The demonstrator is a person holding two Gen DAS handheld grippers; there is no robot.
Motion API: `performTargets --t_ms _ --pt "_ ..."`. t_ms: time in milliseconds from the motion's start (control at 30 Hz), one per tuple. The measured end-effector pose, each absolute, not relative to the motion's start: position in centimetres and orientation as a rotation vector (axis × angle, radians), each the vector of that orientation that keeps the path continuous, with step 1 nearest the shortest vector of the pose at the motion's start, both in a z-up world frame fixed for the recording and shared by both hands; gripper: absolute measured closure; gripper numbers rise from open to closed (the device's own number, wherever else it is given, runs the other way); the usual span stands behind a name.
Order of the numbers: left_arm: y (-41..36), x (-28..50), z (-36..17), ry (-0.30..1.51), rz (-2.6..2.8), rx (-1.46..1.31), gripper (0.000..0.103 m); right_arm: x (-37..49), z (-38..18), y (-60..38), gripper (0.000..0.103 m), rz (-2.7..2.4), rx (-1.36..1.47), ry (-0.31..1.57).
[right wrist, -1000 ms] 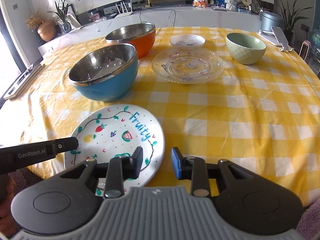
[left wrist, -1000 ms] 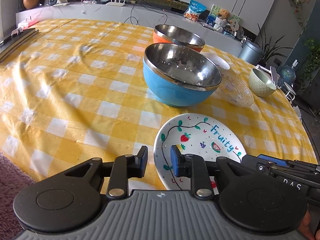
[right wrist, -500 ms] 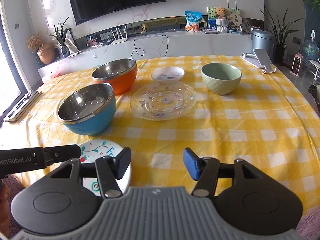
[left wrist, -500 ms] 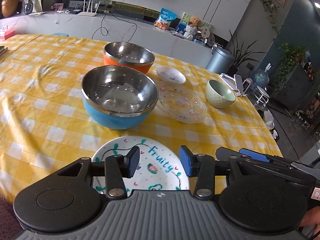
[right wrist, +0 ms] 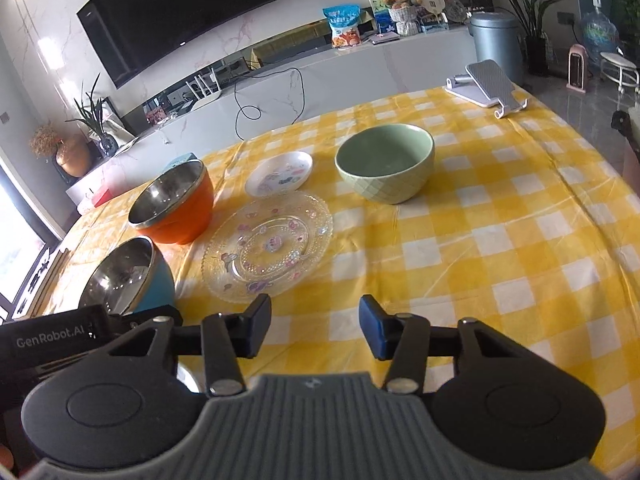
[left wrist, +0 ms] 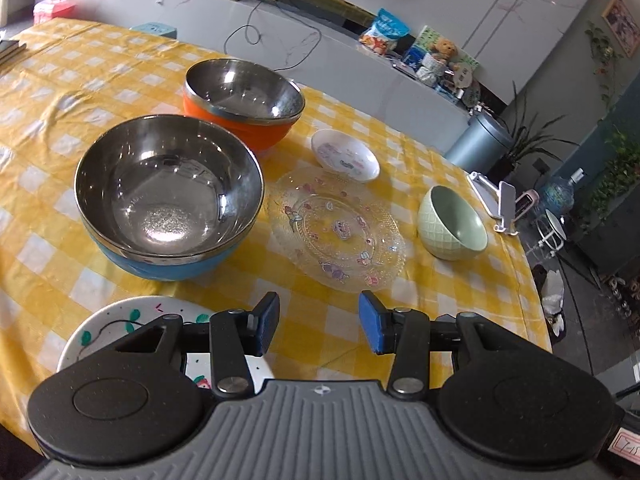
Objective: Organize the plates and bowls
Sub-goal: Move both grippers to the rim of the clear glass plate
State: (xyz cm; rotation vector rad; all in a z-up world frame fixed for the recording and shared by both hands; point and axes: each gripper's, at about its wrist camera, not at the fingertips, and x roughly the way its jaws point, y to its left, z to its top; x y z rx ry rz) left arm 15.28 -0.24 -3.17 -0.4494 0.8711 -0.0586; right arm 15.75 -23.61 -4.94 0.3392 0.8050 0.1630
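Observation:
On the yellow checked table stand a blue steel-lined bowl (left wrist: 168, 196), an orange steel-lined bowl (left wrist: 242, 100), a small white saucer (left wrist: 345, 154), a clear glass plate (left wrist: 338, 228), a green bowl (left wrist: 452, 222) and a white painted plate (left wrist: 120, 328) at the near edge. My left gripper (left wrist: 319, 322) is open and empty, above the near edge right of the painted plate. My right gripper (right wrist: 314, 328) is open and empty, just short of the glass plate (right wrist: 268, 246), with the green bowl (right wrist: 386, 164) beyond.
A white phone stand (right wrist: 486, 88) sits at the table's far right corner. The left gripper's body (right wrist: 52, 336) lies close at my right gripper's left. A grey bin (left wrist: 478, 146) and plants stand past the table's far edge.
Both grippers have opened wider and risen. The views have swung right, away from the painted plate and toward the glass plate and green bowl.

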Motion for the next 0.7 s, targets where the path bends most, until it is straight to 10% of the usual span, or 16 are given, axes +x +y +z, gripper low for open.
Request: performTargets --t_ms 700 --pt "-2.0 19.9 -7.4 0.851 0.193 -0.491 0.053 26.5 -9.3 -24.9 0.080 0.215 0.497 0.927"
